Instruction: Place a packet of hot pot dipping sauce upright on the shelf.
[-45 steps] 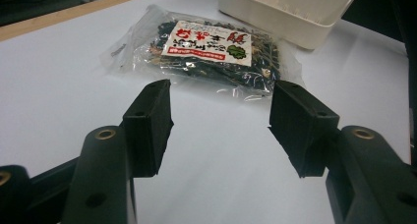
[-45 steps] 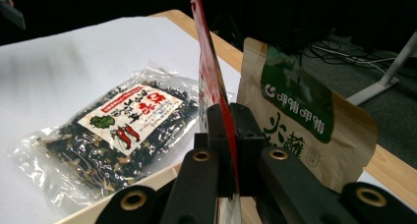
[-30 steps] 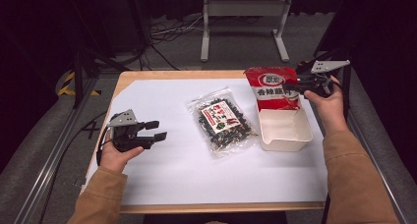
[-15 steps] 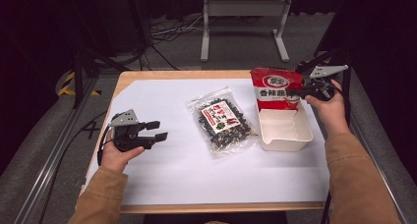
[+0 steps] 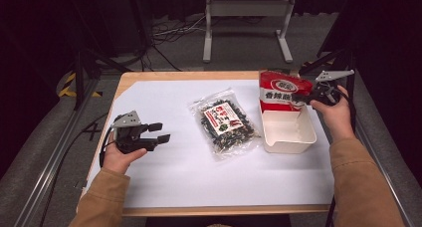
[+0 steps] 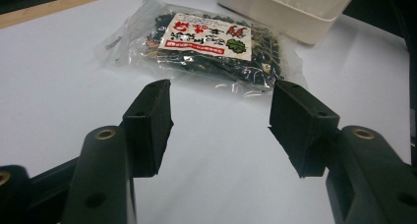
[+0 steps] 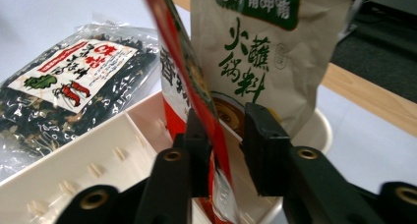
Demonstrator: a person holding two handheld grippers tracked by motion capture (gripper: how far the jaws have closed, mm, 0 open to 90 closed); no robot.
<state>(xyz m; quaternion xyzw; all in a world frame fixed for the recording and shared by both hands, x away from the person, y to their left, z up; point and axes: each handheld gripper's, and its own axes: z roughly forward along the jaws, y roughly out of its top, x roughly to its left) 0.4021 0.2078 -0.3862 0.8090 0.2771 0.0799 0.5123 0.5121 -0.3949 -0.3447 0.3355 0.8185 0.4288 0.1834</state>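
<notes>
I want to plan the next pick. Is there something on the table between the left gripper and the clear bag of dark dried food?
Nothing visible. The left gripper has open jaws pointing at the clear bag, with bare white table cover between them. The white bin stands beyond the bag.

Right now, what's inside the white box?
The white box holds a red snack bag standing at its far end, with a tan packet beside it. The near part looks bare; the bags' bottoms are hidden.
</notes>
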